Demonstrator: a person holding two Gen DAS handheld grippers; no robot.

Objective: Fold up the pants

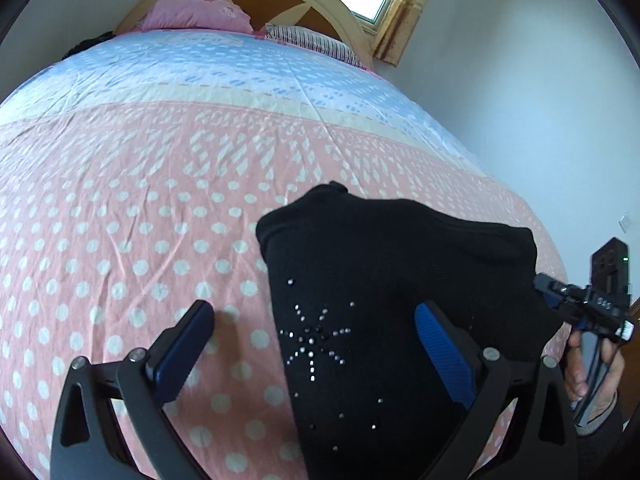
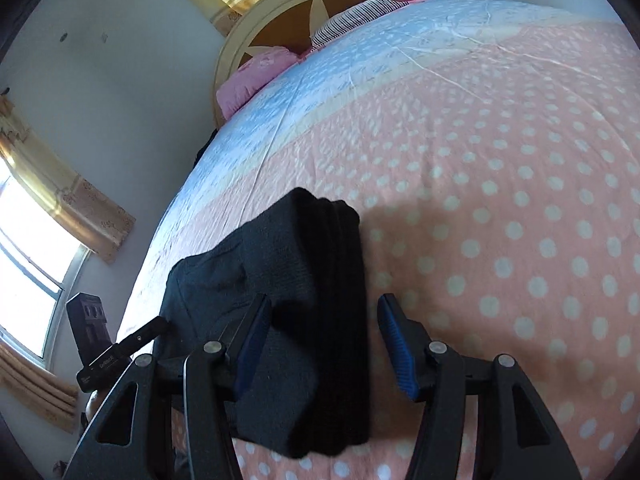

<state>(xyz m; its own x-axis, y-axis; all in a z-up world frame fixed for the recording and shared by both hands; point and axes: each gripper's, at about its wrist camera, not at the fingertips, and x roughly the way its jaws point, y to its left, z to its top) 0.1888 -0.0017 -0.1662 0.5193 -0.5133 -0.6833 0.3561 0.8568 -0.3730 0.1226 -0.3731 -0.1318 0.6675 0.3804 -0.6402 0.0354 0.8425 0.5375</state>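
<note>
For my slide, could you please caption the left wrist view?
Open left gripper above folded black pants with rhinestone star, on a polka-dot bedspread.

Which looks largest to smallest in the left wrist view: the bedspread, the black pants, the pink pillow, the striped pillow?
1. Bedspread, filling most of the frame.
2. Black pants, though nearness to the camera enlarges them.
3 and 4. Pink pillow and striped pillow: both far off and partly hidden, too alike to rank.

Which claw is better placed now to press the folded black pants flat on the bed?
Probably the right claw: it is open, and the folded pants lie between its fingers. The left claw, also open, covers only one edge of them.
</note>
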